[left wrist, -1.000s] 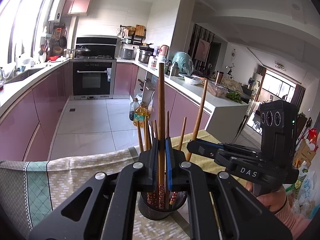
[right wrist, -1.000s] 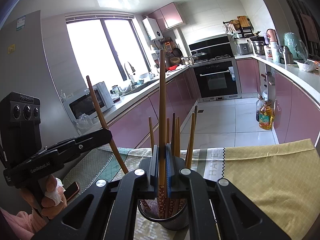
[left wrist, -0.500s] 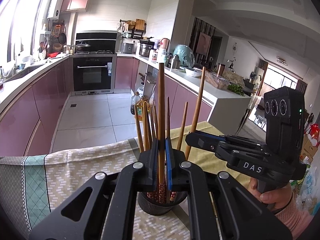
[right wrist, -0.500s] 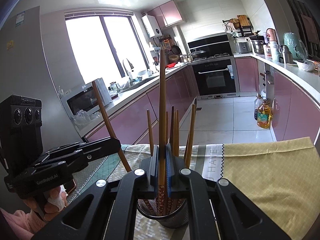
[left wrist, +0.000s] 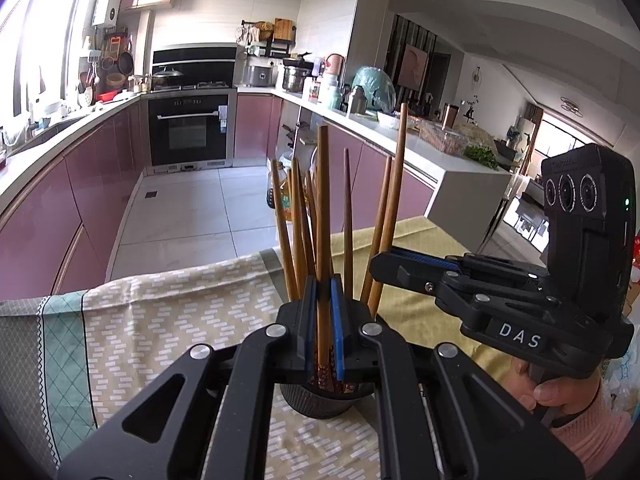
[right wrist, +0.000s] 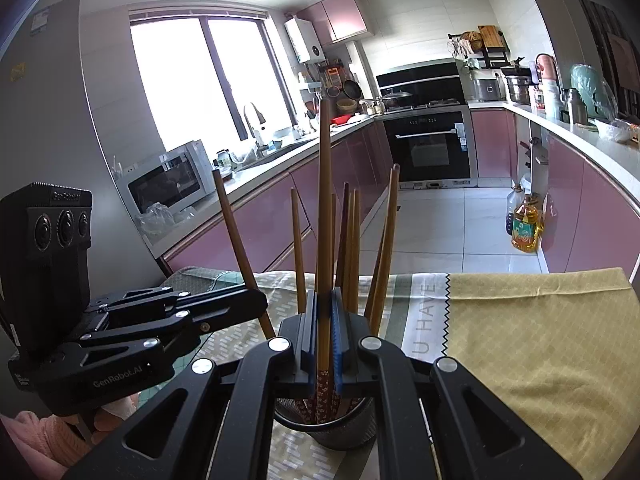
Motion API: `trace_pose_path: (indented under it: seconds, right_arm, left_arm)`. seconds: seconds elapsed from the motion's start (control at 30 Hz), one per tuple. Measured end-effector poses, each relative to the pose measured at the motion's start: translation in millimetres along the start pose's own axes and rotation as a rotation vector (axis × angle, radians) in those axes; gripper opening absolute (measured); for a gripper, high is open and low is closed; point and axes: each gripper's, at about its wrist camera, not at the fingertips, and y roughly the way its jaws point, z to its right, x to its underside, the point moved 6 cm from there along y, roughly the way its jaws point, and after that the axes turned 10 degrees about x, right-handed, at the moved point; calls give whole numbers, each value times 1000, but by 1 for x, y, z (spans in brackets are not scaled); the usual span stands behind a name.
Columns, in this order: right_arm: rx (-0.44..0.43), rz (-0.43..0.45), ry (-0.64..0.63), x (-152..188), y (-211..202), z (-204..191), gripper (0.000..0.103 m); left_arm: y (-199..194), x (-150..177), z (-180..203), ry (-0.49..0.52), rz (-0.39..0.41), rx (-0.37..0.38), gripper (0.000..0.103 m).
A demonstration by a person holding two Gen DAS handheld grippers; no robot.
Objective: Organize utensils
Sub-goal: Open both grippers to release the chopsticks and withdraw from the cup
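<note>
A black mesh holder stands on the cloth-covered table with several wooden chopsticks upright in it; it also shows in the right wrist view. My left gripper is shut on one chopstick whose patterned end is down in the holder. My right gripper is shut on another chopstick, also with its end in the holder. Each gripper sees the other: the right one from the left view, the left one from the right view.
The table carries a yellow cloth and a green and beige patterned cloth. Beyond the table edge lie the kitchen floor, pink cabinets, an oven and oil bottles on the floor.
Both grippers have lowered their chopsticks further into the holder. The two grippers have moved closer to the holder and to each other.
</note>
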Motion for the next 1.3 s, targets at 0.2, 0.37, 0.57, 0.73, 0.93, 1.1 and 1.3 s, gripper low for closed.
trace_pose_path:
  seconds: [0.2,0.37,0.57,0.73,0.93,1.1,1.3]
  right_arm:
    - [3,-43,-5,6,12,-1,6]
    - [8,-73,5,12,22,1,6]
    - [13,-83,12,16,23,3,8]
    - [18,-72,4,18,13,1,18]
    - [54,-20,-36,24,-9,-6,56]
    - [113,27,-70,34,-22,-11,89]
    - [156,76,-96,46,-29,-20,96]
  left_arm:
    - [10,4,-3,8,-20,-4,8]
    - [20,3,-6,3,-36,-10,8]
    - [33,14,-17,-25,-75,-8,8]
    - [32,23,-25,-46,-72,-20,26]
    - [5,33,-36,-43,5,-104,59]
    - [-29,44,-49,-56,96,-205,98]
    - [-64,65,-58,-58,150,-314,98]
